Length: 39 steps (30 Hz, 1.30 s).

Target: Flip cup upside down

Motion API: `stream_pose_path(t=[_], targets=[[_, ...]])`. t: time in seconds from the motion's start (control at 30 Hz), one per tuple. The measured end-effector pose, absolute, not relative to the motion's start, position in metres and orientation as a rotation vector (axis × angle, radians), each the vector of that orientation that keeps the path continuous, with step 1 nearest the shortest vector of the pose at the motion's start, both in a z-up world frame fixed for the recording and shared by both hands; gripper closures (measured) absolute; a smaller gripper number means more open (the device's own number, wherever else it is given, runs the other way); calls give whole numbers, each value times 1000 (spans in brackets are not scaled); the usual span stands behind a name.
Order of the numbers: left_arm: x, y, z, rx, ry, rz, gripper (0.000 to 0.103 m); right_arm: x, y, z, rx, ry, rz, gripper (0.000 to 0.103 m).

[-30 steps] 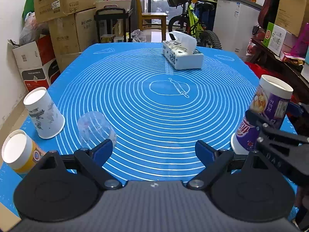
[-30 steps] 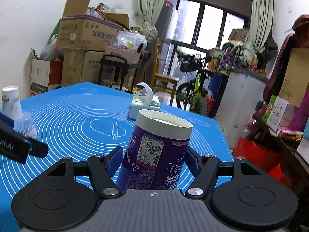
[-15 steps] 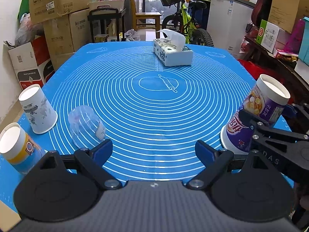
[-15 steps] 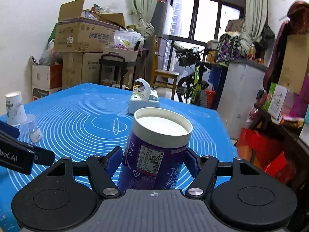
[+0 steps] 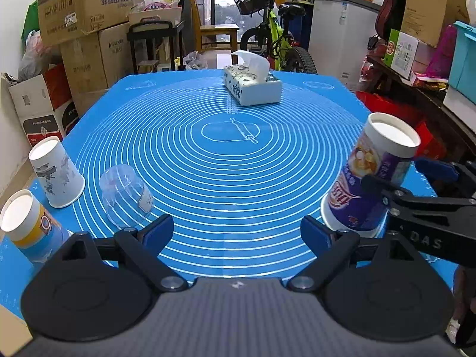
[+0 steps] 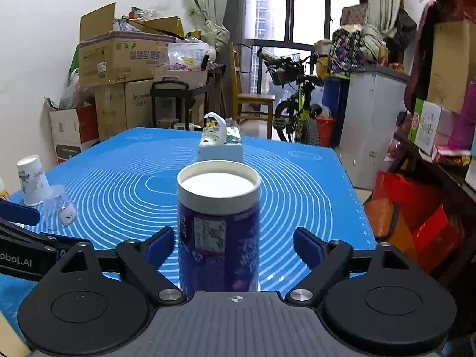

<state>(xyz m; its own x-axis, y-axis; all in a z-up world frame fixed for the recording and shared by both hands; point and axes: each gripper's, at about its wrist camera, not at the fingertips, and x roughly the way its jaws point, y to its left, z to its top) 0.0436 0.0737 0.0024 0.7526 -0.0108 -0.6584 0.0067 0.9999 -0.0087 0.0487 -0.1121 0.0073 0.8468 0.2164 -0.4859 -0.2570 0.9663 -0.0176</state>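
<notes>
A purple paper cup stands upside down on the blue mat, its white base up; it also shows at the right of the left wrist view. My right gripper is open, its fingers spread to either side of the cup, with a clear gap on the right. My left gripper is open and empty over the mat's near edge. A clear plastic cup, a white printed paper cup and a yellow-banded cup stand upside down at the left.
A tissue box sits at the far middle of the mat. Cardboard boxes, a bicycle and a white cabinet stand beyond the table. Shelves with boxes line the right side.
My right gripper has opened and let go of the purple cup, which now stands on the mat. The left gripper has pulled back a little and stays open.
</notes>
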Motion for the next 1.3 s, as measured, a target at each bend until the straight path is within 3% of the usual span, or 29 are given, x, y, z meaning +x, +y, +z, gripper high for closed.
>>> stream_pose_path(t=[0.63,1.3], targets=[[-14,42,6,-20,680,-78,11,-33,-157,26,-43,545,230,8],[-27,34,5,3,674,-74,11,-55,-165,25,-36,558,243,9]])
